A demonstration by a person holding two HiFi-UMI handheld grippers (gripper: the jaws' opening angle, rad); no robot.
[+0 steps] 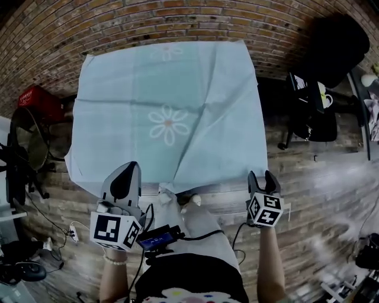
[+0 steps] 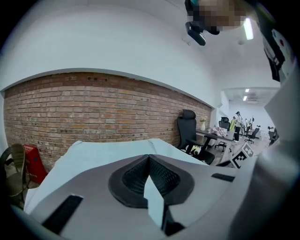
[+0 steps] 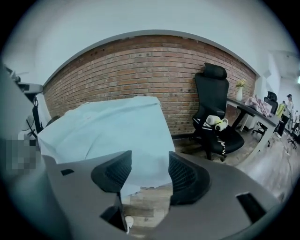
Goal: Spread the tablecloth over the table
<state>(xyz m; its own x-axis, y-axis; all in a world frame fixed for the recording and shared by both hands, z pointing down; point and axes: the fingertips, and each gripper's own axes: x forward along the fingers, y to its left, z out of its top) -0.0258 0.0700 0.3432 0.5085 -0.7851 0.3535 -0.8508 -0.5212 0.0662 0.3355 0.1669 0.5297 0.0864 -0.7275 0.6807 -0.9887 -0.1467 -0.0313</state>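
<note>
Grippers come nearest, one on each side of the person's body. The left gripper [image 1: 125, 177] has its dark ribbed pads pressed together. A pale strip the colour of the cloth shows in the slit behind them, and I cannot tell whether the hem is nipped there or only seen through. The right gripper [image 1: 264, 176] has its jaws standing well apart with nothing between the pads. In its own view the hanging near right corner of the cloth shows through the gap, ahead of the pads and not touching them.

Just beyond both lies the near hem of the pale blue fabric tablecloth with white daisy prints [image 1: 172, 106]. The hem runs left to right across the line of the jaws. A rumpled bit of it [image 1: 169, 190] sags between the grippers, nearer the left one. Farther on, the cloth covers the table top, which is hidden, and a long diagonal crease crosses it. Its far edge ends near the red-brown brick wall [image 1: 177, 18], and a black high-backed office chair [image 3: 213, 112] stands off to the right.

Any further smoothing probably starts at that hem, with the right corner straight ahead of the open jaws.
</note>
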